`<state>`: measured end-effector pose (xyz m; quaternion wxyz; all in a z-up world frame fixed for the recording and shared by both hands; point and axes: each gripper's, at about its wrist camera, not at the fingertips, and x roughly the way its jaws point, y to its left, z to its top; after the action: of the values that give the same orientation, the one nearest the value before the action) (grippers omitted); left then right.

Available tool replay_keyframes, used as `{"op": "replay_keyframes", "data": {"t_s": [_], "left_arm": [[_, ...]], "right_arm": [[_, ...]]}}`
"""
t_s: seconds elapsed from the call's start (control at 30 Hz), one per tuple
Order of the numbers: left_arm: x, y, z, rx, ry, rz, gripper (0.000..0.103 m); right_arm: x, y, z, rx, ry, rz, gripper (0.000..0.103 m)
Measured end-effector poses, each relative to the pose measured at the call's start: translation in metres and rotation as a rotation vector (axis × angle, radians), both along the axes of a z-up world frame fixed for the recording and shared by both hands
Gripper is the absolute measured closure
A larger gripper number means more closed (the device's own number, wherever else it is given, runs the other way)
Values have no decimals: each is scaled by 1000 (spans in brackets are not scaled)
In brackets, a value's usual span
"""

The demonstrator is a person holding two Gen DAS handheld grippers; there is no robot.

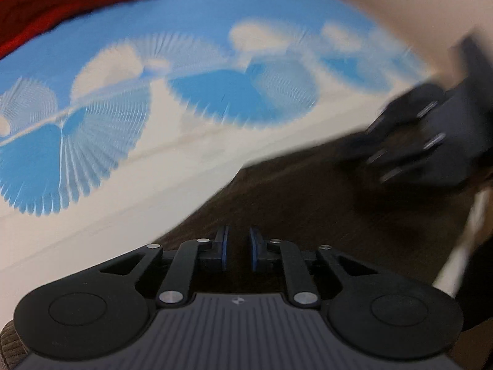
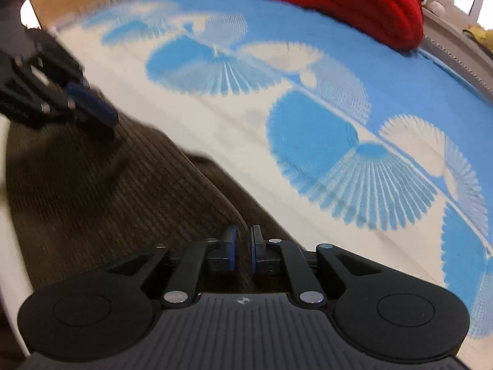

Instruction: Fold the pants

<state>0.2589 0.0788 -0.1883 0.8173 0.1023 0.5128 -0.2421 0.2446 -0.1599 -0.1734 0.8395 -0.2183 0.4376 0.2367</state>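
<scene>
Tilting down, both grippers (jaws pinching pants)

The left hand-held gripper points down at the brown pants, its blue pads close together with brown cloth between them. The right hand-held gripper looks blurry at the right. A blue and white cloth lies under the pants. Something red sits at the top left.

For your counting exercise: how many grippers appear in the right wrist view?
2: the right gripper at bottom centre over the brown pants, and the left gripper at upper left.
</scene>
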Motion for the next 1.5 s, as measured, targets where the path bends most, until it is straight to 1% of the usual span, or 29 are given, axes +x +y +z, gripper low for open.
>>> {"op": "replay_keyframes", "data": {"t_s": [0.03,0.07,0.1,0.17,0.2,0.3,0.33,0.37,0.4,0.43,0.47,0.5,0.53,0.63,0.7,0.77,0.87,1.0,1.07,1.13,1.2,1.27,1.33,1.37,1.4,1.43,1.47,1.5], "left_arm": [[5,-2,-15,87,26,25,94],[9,0,-26,141,62,56,98],[12,5,-26,114,79,87,99],[15,7,-16,92,96,133,99],[13,7,-9,73,84,129,99],[5,2,14,-55,33,75,98],[4,-1,15,-89,25,72,98],[4,-4,14,-107,24,68,98],[3,-7,11,-109,27,62,94],[5,-10,4,-86,34,56,93],[6,-14,-4,-37,49,54,91],[9,-17,-13,11,72,59,84],[11,-17,-19,25,98,73,82],[15,-13,-13,-2,121,119,82],[14,-12,-13,-6,120,121,81],[12,-11,-15,2,114,113,81],[11,-13,-16,9,101,106,81],[12,-13,-13,3,106,102,79],[11,-16,-11,2,116,76,77],[7,-21,-6,8,97,31,77],[6,-24,-1,-16,87,7,77],[6,-28,1,-39,84,-6,77],[7,-31,2,-65,68,-20,77],[8,-33,1,-75,60,-20,77],[10,-33,-2,-73,51,-16,79],[12,-34,-8,-52,45,-4,84],[15,-34,-14,-27,43,12,99],[17,-33,-16,-16,41,34,101]], "right_arm": [[-3,-3,2,1,-7,-9,85],[-4,-9,8,23,-12,-33,81],[-6,-18,14,43,-27,-71,81],[-9,-48,25,70,-61,-184,81],[-10,-66,27,84,-64,-244,80],[-14,-135,22,98,-41,-475,78],[-18,-161,18,98,-25,-562,78],[-24,-186,15,98,-18,-648,78],[-30,-210,12,102,-17,-738,78],[-36,-233,11,112,-19,-829,78],[-44,-258,11,135,-27,-934,78],[-51,-279,10,165,-37,-1030,78],[-61,-304,10,211,-49,-1141,78],[-89,-361,9,353,-94,-1409,78],[-101,-388,2,442,-102,-1520,78],[-106,-401,-8,488,-92,-1565,77],[-106,-414,-20,490,-92,-1620,77],[-87,-427,-28,496,-71,-1658,78],[-77,-426,-26,472,-51,-1676,78],[-71,-422,-22,430,-27,-1696,78],[-69,-418,-17,422,-10,-1713,78],[-63,-417,-18,423,-4,-1701,77],[-60,-417,-22,412,-1,-1725,78],[-59,-417,-23,415,-4,-1732,76],[-57,-417,-25,408,-4,-1729,75],[-56,-418,-26,400,-5,-1730,76],[-57,-420,-28,404,-9,-1740,82],[-59,-422,-30,405,-13,-1764,91]]}}
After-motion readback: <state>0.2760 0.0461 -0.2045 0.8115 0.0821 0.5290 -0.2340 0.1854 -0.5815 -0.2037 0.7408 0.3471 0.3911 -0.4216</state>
